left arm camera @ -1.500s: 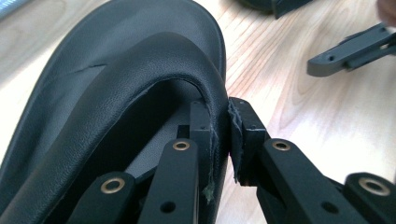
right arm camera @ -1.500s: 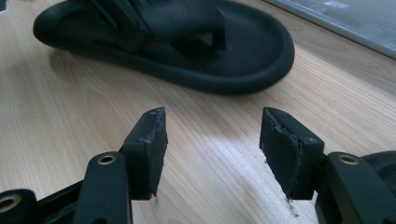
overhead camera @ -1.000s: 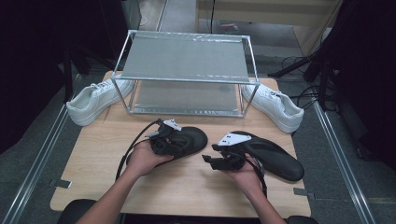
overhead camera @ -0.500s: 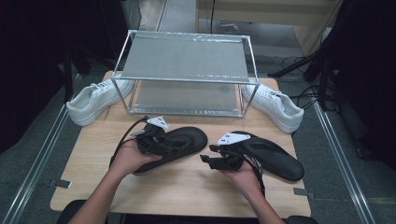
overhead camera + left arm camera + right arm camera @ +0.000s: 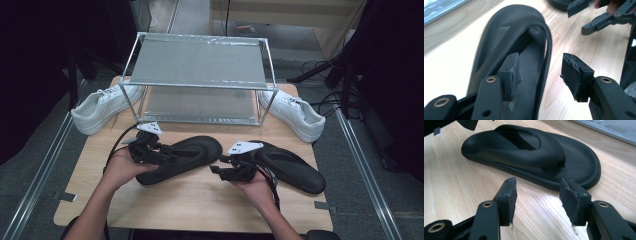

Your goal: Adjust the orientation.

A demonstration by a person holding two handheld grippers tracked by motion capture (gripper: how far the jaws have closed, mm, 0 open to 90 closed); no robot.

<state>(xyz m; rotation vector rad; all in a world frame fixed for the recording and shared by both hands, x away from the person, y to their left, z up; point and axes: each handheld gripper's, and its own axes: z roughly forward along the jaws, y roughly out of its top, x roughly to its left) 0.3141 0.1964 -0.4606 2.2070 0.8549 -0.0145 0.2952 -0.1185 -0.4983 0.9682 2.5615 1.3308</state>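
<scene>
Two black flip-flops lie on the wooden table (image 5: 190, 200). In the left gripper view, the left flip-flop (image 5: 182, 157) (image 5: 506, 42) runs away from my left gripper (image 5: 162, 150) (image 5: 539, 65). This gripper is open at the heel end, one pad over the footbed and the other outside the sole's edge. My right gripper (image 5: 217, 170) (image 5: 537, 187) is open and holds nothing. It points at the left flip-flop (image 5: 531, 152) across a strip of bare table. The right flip-flop (image 5: 292, 167) lies beside the right hand.
A wire shelf rack (image 5: 200, 75) stands at the back of the table. One white sneaker (image 5: 102, 107) lies at its left and another white sneaker (image 5: 295, 115) at its right. The right gripper's jaws (image 5: 599, 20) show in the left gripper view.
My left gripper has slid left along the left flip-flop toward its heel, uncovering more of the sole. The right gripper has hardly moved.
</scene>
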